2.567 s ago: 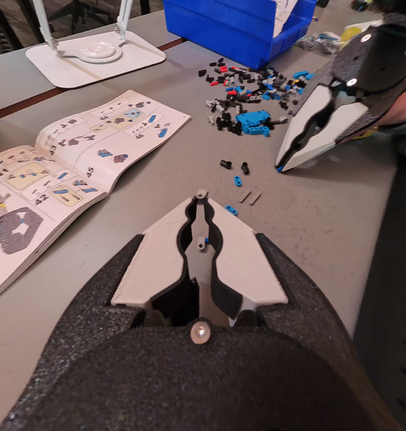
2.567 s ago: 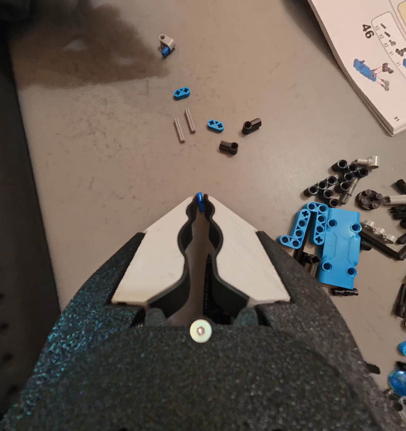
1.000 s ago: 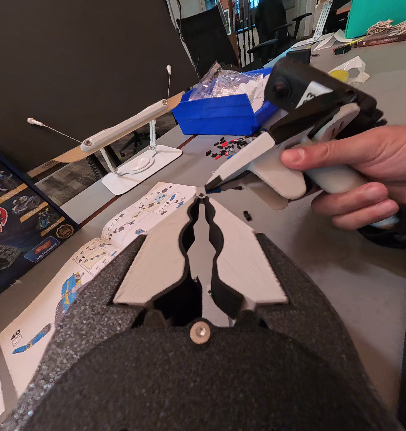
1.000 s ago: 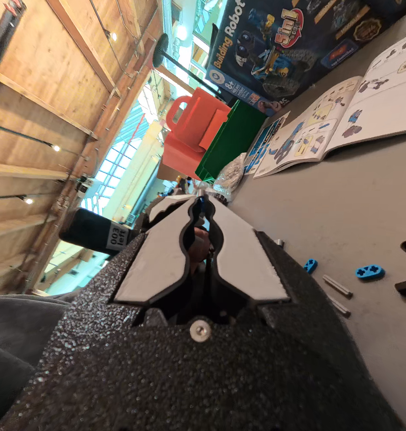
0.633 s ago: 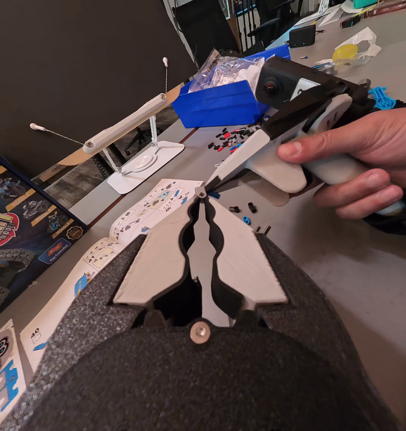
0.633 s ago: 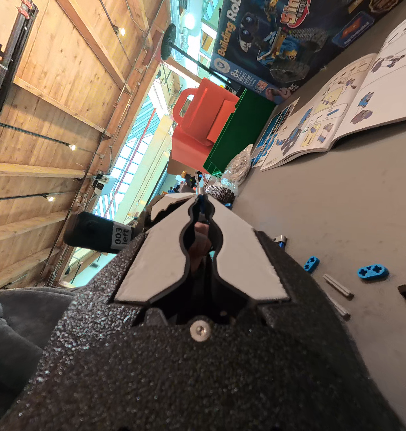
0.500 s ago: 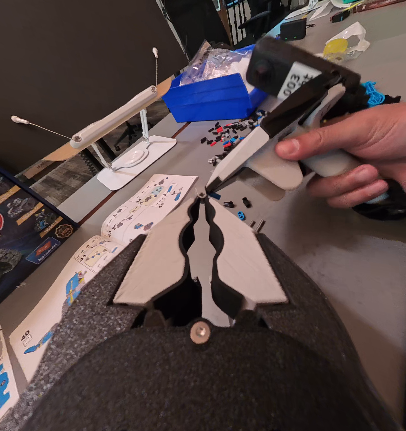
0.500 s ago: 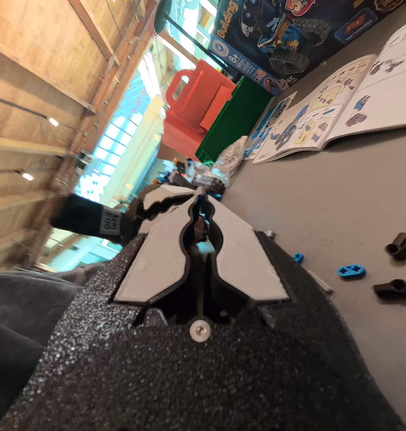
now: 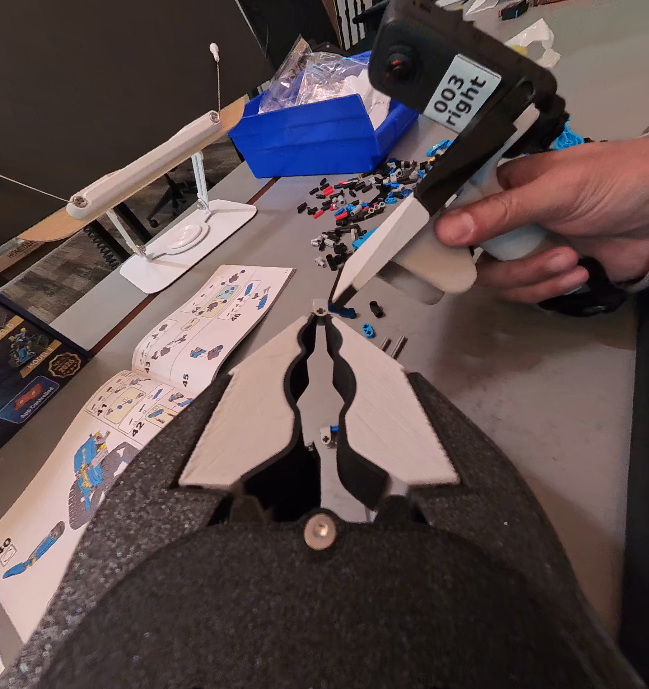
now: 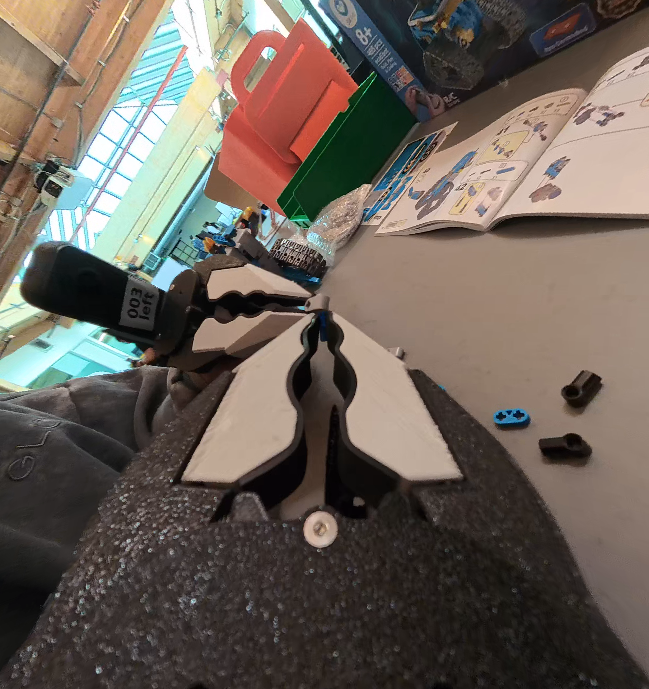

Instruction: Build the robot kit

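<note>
Above table — grippers (image 9: 320, 317) (image 10: 321, 328) tip-to-tip, level.

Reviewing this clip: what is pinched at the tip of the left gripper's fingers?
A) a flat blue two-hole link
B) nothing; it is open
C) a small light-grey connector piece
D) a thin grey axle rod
C: the left gripper is shut on a small light-grey connector piece at its very tip, while the right gripper brings a small blue pin up beside it above the grey tabletop.

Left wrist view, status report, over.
Left hand-held gripper shut on grey connector. Right hand-held gripper shut on blue pin, tips nearly touching. Nothing between them.
</note>
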`<state>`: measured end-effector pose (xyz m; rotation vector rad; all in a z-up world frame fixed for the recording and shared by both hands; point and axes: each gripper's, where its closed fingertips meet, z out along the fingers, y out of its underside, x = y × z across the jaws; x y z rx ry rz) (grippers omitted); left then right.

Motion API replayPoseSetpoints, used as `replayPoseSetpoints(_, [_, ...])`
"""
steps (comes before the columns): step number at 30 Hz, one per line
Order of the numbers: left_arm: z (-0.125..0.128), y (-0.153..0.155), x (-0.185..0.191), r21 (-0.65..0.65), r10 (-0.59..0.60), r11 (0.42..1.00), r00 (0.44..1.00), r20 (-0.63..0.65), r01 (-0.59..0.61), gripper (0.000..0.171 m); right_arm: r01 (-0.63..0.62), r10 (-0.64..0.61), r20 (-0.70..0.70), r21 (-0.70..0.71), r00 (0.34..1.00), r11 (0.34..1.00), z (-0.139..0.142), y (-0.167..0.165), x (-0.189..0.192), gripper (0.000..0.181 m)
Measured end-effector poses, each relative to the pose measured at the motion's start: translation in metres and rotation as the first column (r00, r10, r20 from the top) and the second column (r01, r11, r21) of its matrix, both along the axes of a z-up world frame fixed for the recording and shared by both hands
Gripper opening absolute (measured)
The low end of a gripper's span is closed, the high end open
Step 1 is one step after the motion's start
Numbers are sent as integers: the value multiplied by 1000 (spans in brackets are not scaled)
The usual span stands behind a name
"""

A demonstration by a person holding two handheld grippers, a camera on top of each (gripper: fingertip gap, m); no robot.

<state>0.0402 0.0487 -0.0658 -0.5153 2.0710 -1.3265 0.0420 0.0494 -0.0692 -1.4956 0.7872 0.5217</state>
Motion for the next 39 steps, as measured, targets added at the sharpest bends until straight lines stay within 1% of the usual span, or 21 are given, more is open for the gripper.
replayPoseSetpoints(3, [-3, 4, 4, 26, 28, 999, 1000, 4, -28, 4, -27, 27, -31, 7, 999, 1000, -3, 0, -1, 3])
replayPoseSetpoints(4, [-7, 7, 6, 38, 39, 999, 999, -10, -38, 4, -47, 47, -11, -45, 999, 998, -9, -1, -4, 3])
replayPoseSetpoints(5, [-13, 8, 6, 57, 35, 998, 999, -37, -33, 4, -76, 82, 33, -164, 996, 983, -23, -4, -7, 2])
replayPoseSetpoints(6, [-24, 7, 3, 87, 16, 996, 996, -87, -9, 4, -112, 153, 96, -340, 984, 934, -44, -11, -13, 3])
replayPoseSetpoints(7, [-38, 7, 0, 129, 1, 992, 990, -141, 18, 4, -115, 232, 176, -503, 957, 856, -62, -21, -17, 3])
replayPoseSetpoints(8, [-50, 7, -4, 180, -16, 982, 984, -175, 48, 4, -88, 296, 254, -604, 921, 792, -72, -29, -20, 3])
replayPoseSetpoints(10, [-66, 1, -15, 264, -77, 956, 978, -193, 127, 4, -116, 417, 287, -689, 862, 715, -82, -37, -36, 3])
replayPoseSetpoints(11, [-70, -3, -19, 281, -100, 947, 974, -202, 156, 4, -108, 444, 291, -724, 847, 681, -89, -41, -38, 4])
replayPoseSetpoints(12, [-74, -7, -24, 284, -122, 942, 968, -218, 182, 4, -103, 463, 301, -738, 834, 666, -95, -44, -40, 6])
replayPoseSetpoints(14, [-72, -10, -25, 282, -137, 940, 969, -207, 193, 4, -106, 457, 317, -716, 831, 690, -94, -44, -41, 5])
replayPoseSetpoints(15, [-69, -12, -27, 256, -148, 946, 966, -211, 201, 4, -112, 459, 314, -714, 831, 691, -94, -45, -42, 7])
replayPoseSetpoints(17, [-58, -16, -29, 164, -176, 963, 959, -222, 215, 4, -79, 443, 350, -705, 825, 705, -88, -43, -37, 19])
replayPoseSetpoints(21, [-23, -27, -41, -58, -286, 958, 936, -207, 280, 5, -16, 369, 492, -584, 789, 812, -54, -31, -29, 19])
replayPoseSetpoints(23, [-13, -29, -45, -135, -326, 944, 921, -215, 302, 4, 14, 349, 595, -518, 724, 855, -33, -27, -31, 19])
replayPoseSetpoints(25, [-13, -28, -46, -150, -332, 941, 915, -229, 303, 4, 39, 340, 670, -482, 660, 875, -20, -27, -37, 15])
replayPoseSetpoints(27, [-15, -30, -49, -131, -344, 938, 912, -224, 321, 4, 25, 364, 688, -485, 628, 874, -19, -26, -43, 15])
replayPoseSetpoints(28, [-16, -32, -51, -120, -353, 935, 909, -220, 333, 4, 30, 367, 689, -490, 625, 871, -20, -26, -43, 15])
replayPoseSetpoints(30, [-19, -34, -54, -101, -362, 932, 906, -219, 348, 4, -9, 391, 679, -492, 622, 870, -21, -24, -50, 13])
replayPoseSetpoints(34, [-23, -35, -54, -85, -358, 934, 907, -223, 348, 5, -39, 412, 638, -514, 651, 857, -27, -26, -50, 8])
replayPoseSetpoints(36, [-18, -35, -55, -109, -366, 930, 906, -210, 351, 5, -46, 399, 639, -494, 657, 868, -24, -26, -50, 8])
replayPoseSetpoints(39, [-11, -37, -62, -181, -416, 906, 884, -212, 383, 5, -94, 389, 644, -442, 658, 892, -15, -26, -57, 8])
